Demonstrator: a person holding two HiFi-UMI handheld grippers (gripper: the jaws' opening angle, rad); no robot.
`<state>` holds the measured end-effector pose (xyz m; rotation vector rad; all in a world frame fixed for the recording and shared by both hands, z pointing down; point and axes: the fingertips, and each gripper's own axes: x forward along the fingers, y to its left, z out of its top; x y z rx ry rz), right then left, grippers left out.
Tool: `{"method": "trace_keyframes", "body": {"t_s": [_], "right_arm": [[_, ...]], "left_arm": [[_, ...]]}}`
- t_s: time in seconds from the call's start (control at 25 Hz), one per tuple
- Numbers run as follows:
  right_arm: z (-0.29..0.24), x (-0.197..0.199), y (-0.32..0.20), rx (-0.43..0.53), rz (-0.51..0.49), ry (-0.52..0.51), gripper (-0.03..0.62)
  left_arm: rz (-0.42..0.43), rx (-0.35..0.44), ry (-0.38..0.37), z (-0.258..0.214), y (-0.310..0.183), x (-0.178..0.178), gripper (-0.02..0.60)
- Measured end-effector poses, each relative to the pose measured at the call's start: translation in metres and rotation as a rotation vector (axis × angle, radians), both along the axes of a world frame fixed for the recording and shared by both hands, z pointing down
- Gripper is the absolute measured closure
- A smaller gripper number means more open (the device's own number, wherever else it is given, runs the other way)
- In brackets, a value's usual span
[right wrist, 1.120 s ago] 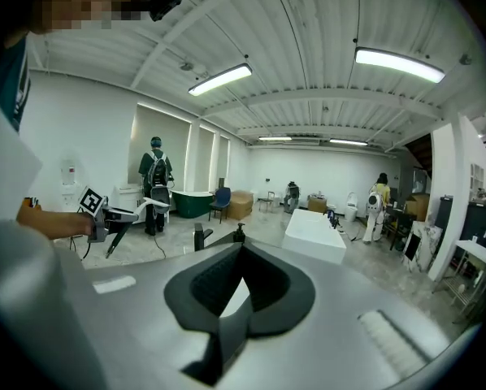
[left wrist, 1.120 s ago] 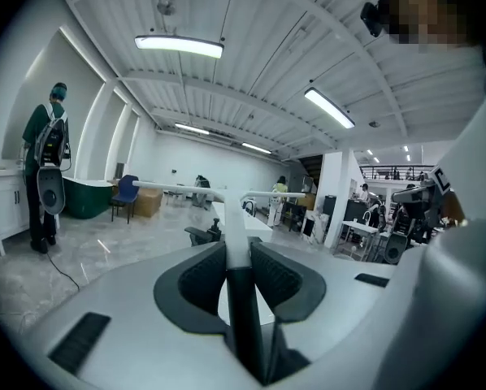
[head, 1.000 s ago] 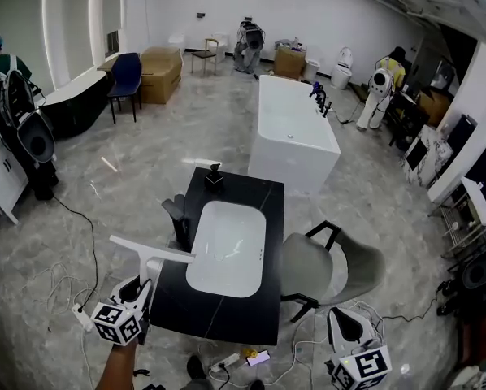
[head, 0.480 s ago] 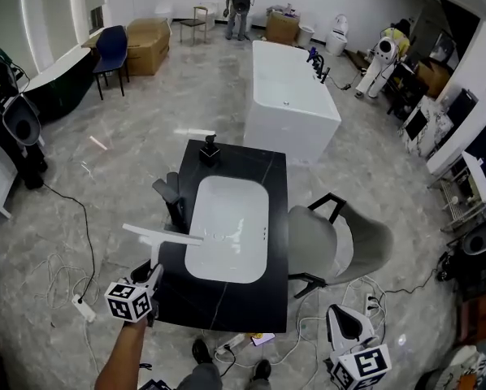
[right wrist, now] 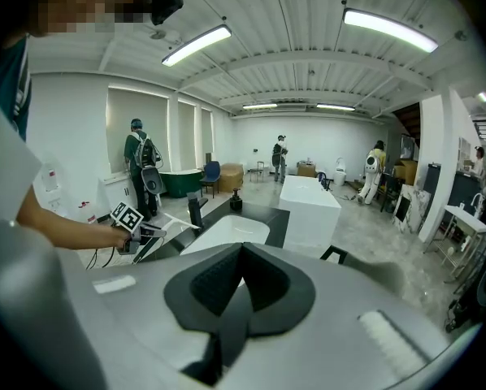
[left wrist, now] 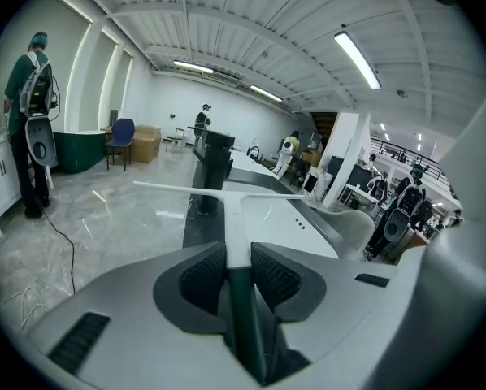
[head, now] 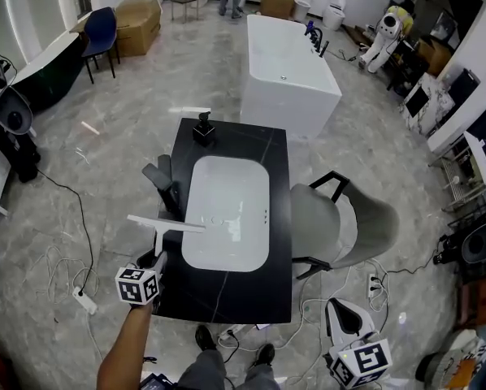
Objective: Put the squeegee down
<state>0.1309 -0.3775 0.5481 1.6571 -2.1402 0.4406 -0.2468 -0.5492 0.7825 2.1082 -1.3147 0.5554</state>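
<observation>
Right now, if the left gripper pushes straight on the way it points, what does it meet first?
Likely the black faucet beside the sink: the left gripper is shut on the squeegee, whose blade leads and lines up with it. The gap between them is hard to judge.

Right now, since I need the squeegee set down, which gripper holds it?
The left gripper, shut on the handle of the squeegee; the right gripper is shut on nothing, away from the counter.
</observation>
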Motion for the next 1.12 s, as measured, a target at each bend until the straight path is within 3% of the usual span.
{"method": "trace_keyframes", "body": {"t_s": [0.8, 1.12], "right_arm": [[0.025, 0.014, 0.004, -0.055, 0.029, -0.003, 0.583], [0.023, 0.015, 0.006, -0.055, 0.027, -0.003, 0.583]], "left_arm": [[-0.01, -0.085, -0.099, 0.063, -0.015, 0.008, 0.483], [0.004, -0.081, -0.093, 0.069, -0.014, 0.011, 0.482]]}}
